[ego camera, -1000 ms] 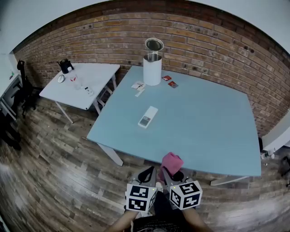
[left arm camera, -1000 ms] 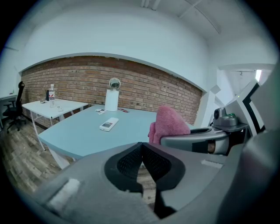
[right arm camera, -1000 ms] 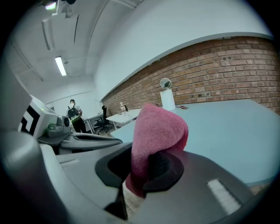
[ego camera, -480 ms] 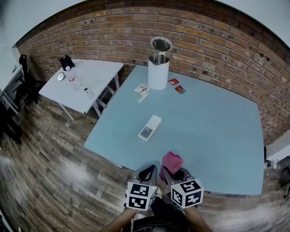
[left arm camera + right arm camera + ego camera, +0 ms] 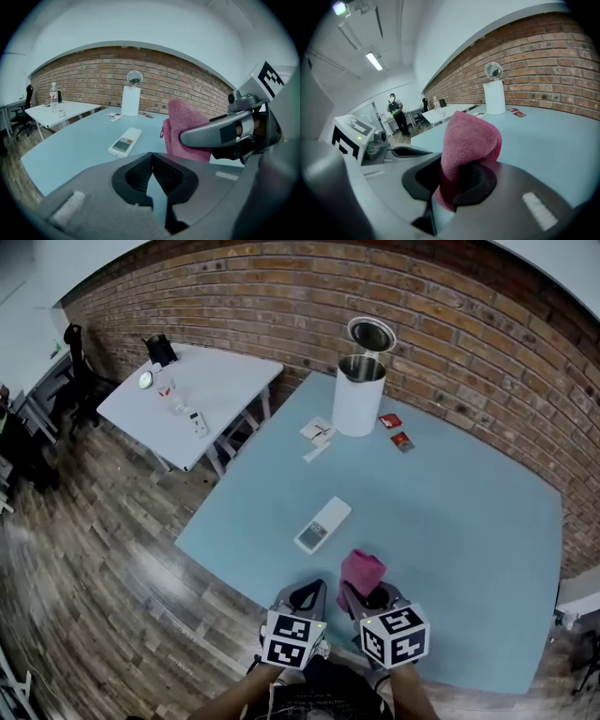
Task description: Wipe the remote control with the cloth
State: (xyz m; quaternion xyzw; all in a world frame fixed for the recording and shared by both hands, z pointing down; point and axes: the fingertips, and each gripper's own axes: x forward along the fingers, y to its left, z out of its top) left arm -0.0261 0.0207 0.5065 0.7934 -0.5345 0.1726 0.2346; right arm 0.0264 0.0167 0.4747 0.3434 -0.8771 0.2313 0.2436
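Head view: forearms [image 5: 246, 697] cut off by bottom edge. Lower end of cloth [image 5: 361, 570] hidden behind right gripper [image 5: 364, 593]; left gripper [image 5: 310, 591] body partly behind its marker cube [image 5: 292, 640]. Remote control [image 5: 322, 525] buttons too small to read. Red items [image 5: 390, 420] beside white cylinder [image 5: 359, 399], clutter on side table [image 5: 225, 385]: too small to identify. Left gripper view: right gripper covers part of cloth. Right gripper view: cloth tail buried between jaws; distant person [image 5: 396, 117] too small for detail.
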